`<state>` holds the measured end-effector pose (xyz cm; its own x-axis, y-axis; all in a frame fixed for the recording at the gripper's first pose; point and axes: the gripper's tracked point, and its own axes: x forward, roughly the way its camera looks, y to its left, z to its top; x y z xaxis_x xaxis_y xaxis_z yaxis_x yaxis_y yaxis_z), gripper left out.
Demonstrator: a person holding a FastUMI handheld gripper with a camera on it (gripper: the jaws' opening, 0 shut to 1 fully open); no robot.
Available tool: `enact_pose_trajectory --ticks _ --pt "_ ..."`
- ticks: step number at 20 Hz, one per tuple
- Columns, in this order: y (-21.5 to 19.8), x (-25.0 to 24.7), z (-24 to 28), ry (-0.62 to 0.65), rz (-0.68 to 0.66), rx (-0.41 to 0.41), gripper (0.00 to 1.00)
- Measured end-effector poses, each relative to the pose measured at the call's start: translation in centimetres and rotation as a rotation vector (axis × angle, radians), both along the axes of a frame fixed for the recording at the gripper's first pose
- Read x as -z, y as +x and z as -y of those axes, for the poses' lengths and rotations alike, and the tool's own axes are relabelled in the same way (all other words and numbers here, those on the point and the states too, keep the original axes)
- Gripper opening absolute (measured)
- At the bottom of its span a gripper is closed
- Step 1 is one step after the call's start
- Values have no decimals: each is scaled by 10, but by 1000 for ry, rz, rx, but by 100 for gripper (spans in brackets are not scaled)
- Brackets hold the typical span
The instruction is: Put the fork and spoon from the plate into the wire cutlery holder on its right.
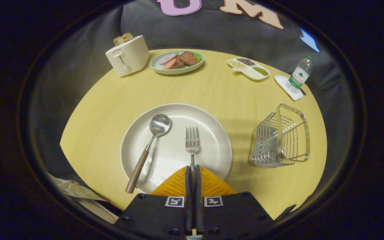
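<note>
I have the fork (192, 142) pinched by its handle: the gripper (192, 173) is closed narrow on it, both fingers pressing on the handle from either side, with the neck and tines sticking out just ahead of the fingertips. The tines point away from me over the middle of the white plate (212, 123). I cannot tell whether the fork is already lifted or lies on the plate. Taking it by the handle end makes sense to me, since it leaves the head free and lets me tip it into a slot later.

The spoon (147, 150) lies apart on the plate to the left of the fork, bowl away from me, its wooden handle running back over the near rim, so it is not in my way and is waiting its turn.

The wire cutlery holder (280, 138) stands on the yellow table (105, 110) to the right of the plate, well apart from the fork, its open top tilted toward me in this view. I judge the carry goes right and up over its rim.

I hold the gripper low and about level, aimed straight across the plate, fingers in line with the fork.

Farther off stand a toaster (127, 55), a dish of food (177, 62), a divided tray (248, 68) and a water bottle (300, 74).
</note>
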<state>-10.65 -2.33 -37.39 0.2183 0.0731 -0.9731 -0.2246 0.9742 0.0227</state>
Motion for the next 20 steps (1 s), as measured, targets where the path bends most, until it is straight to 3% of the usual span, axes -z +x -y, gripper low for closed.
enact_pose_trajectory --ticks 4,12,20 --pt "-4 -8 0 6 -12 -9 8" --pt "39 -62 28 -9 69 -4 7" --pt "50 -87 88 -67 98 85 7"
